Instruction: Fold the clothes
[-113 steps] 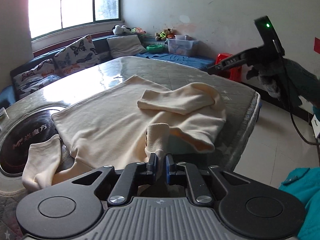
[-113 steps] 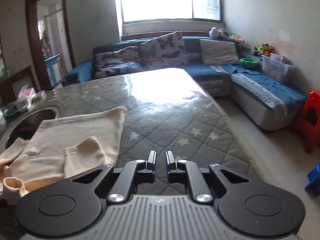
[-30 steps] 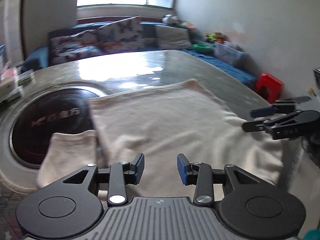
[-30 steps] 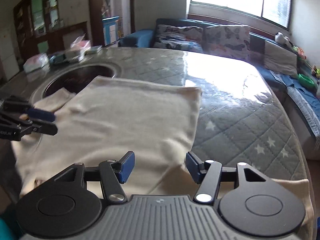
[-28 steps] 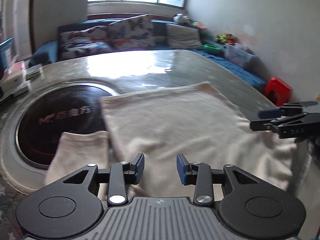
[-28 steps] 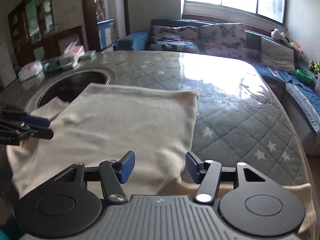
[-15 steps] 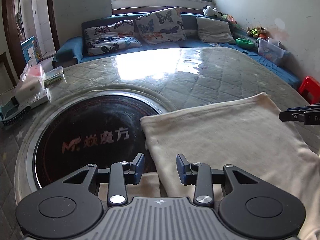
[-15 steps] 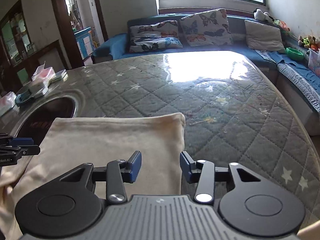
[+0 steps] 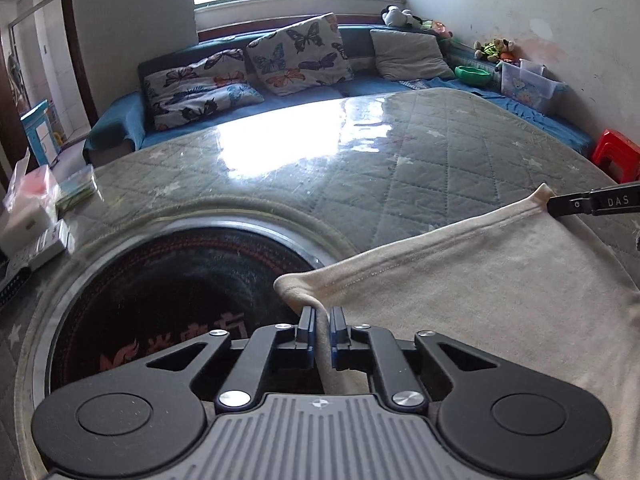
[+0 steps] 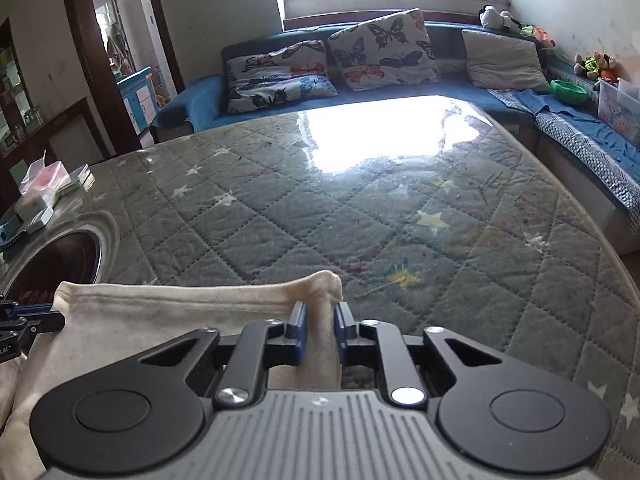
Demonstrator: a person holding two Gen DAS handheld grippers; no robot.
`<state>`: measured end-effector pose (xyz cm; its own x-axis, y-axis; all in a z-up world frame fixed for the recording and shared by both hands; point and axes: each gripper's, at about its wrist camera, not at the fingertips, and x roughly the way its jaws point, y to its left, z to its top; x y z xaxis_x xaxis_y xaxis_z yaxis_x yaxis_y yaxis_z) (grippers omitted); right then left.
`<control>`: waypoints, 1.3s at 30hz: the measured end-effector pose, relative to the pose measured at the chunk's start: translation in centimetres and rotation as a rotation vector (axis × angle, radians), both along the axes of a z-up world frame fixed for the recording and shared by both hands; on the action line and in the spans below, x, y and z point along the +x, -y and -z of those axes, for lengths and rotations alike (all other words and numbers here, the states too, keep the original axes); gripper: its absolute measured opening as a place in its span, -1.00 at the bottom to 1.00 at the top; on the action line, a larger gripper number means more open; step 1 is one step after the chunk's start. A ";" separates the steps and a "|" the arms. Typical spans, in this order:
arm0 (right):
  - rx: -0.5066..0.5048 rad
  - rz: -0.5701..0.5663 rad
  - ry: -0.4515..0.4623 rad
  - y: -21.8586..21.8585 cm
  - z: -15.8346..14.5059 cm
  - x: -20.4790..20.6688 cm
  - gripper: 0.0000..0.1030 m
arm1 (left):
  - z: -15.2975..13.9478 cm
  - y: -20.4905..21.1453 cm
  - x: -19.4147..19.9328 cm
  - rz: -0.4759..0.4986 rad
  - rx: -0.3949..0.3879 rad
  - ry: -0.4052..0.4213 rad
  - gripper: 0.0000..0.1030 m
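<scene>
Left gripper point(image 9: 319, 320): fingers clamped on one hem corner of the cream garment point(image 9: 480, 280).
Right gripper point(image 10: 320, 322): fingers clamped on the opposite hem corner.
Garment: hem spans between the fingers, over the quilted bench point(image 10: 360, 208).

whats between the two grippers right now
Only the cream garment's hem: it runs taut from the left gripper to the right gripper. The left wrist view shows it best.
</scene>
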<state>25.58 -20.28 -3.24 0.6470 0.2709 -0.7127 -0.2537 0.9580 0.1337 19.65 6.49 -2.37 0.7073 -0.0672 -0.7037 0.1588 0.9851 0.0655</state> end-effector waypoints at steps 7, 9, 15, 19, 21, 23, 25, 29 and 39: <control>-0.038 0.034 0.021 -0.2 0.2 1.7 -0.89 | 0.6 0.3 3.2 0.008 0.031 0.011 -0.88; -0.045 0.044 0.022 -0.3 0.2 2.3 -0.89 | 0.5 -0.1 3.9 -0.009 0.017 0.007 -0.80; -0.081 0.032 0.025 -0.7 -0.2 2.4 -0.74 | -1.2 -2.1 2.5 -0.052 -0.035 0.013 -0.46; -0.095 -0.007 0.048 -1.0 -1.1 0.3 -0.19 | -2.2 -3.5 -0.5 -0.089 -0.044 0.031 -0.05; -0.092 -0.045 0.057 -1.3 -1.7 -1.4 0.04 | -2.3 -3.8 -2.1 -0.113 -0.044 0.028 -0.01; -0.090 -0.082 0.059 -1.7 -2.0 -3.2 0.15 | -2.3 -3.5 -3.8 -0.127 -0.032 0.034 0.00; -0.080 -0.117 0.065 -2.2 -2.3 -5.1 0.27 | -2.1 -3.0 -5.1 -0.135 -0.016 0.037 -0.01; -0.067 -0.187 0.084 -3.3 -2.5 -8.8 0.43 | -1.1 -1.5 -7.0 -0.136 0.013 0.041 -0.01; -0.115 -0.297 0.118 -5.3 -2.2 -13.8 0.48 | 0.3 -1.3 -6.7 -0.170 -0.008 0.011 -0.36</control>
<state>11.76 -14.99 -1.02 0.6316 0.3820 -0.6747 -0.5311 0.8471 -0.0175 12.97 7.82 -2.71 0.7168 0.0488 -0.6956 -0.0111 0.9982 0.0586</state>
